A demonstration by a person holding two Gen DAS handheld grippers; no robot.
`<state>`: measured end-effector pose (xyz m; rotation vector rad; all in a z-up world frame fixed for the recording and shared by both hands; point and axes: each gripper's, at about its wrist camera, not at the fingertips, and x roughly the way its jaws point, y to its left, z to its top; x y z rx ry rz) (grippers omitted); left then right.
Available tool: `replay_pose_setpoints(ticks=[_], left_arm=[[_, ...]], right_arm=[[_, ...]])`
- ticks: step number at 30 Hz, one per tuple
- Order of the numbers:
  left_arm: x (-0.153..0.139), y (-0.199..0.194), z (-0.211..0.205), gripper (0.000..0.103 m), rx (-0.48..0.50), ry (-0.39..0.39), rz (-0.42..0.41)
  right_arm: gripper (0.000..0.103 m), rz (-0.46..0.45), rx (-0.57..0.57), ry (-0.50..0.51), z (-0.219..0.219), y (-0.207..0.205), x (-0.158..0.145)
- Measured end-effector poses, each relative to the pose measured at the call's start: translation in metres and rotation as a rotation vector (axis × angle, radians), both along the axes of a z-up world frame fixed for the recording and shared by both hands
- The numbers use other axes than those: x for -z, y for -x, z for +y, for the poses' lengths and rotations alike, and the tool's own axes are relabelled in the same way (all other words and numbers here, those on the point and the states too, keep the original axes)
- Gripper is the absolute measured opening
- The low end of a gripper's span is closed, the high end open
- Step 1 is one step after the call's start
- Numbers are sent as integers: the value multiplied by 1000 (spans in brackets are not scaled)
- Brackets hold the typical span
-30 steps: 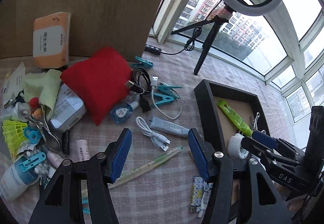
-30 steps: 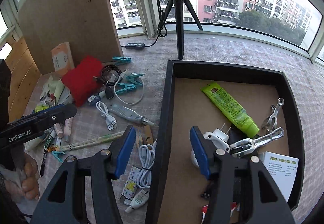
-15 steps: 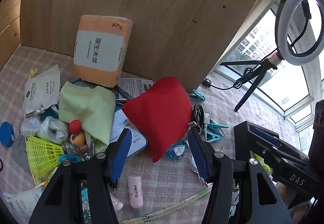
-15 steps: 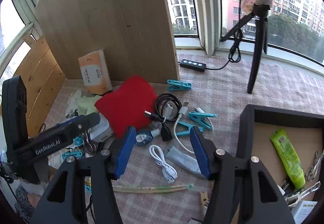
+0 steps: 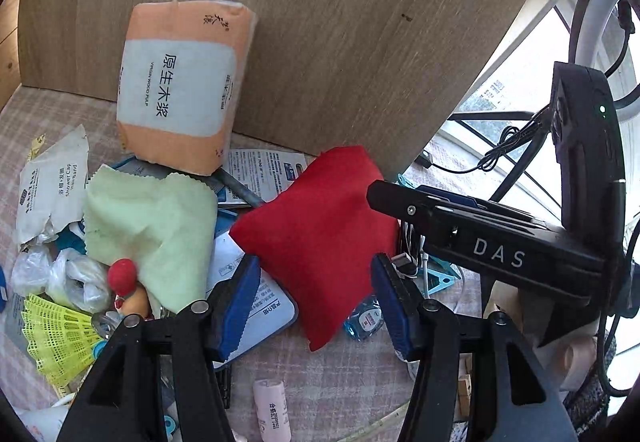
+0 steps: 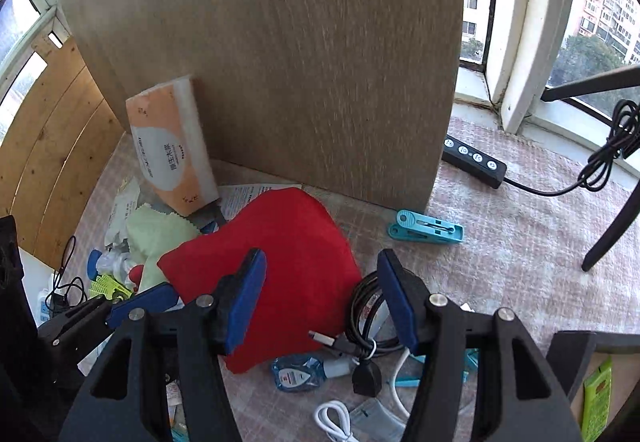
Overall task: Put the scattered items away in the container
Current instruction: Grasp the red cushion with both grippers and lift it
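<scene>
Both grippers hover over a red pouch (image 5: 320,238) lying on the checked table (image 6: 500,254) among the clutter — tissue pack (image 5: 180,86) behind it, green cloth (image 5: 148,226) beside it. The left gripper (image 5: 314,302) stands about half open and holds nothing. The right gripper (image 6: 322,302) is opening, also empty. The container's corner (image 6: 576,342) shows at the right wrist view's lower right, a green tube (image 6: 596,394) inside.

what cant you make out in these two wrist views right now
- Container: right wrist view shows only a corner, cut by the frame edge; absent from the left view.
- Leaflet: left view, print too small, partly under the red pouch.
- Black cable: right view, coil partly behind the right gripper, whose jaws are opening.
</scene>
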<state>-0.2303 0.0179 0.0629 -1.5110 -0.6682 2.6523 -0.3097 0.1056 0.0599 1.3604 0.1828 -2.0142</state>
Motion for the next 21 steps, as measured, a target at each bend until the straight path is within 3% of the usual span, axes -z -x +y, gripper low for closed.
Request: replay_pose_setpoints(ticks=[9, 16, 21], left_arm=[[10, 7, 7, 57, 31, -34, -4], [16, 10, 15, 57, 54, -71, 2], [20, 5, 21, 57, 82, -115, -5]], right_arm=[[65, -39, -96, 22, -19, 11, 7], [64, -160, -81, 69, -18, 13, 23], [50, -217, -47, 104, -3, 2, 26]])
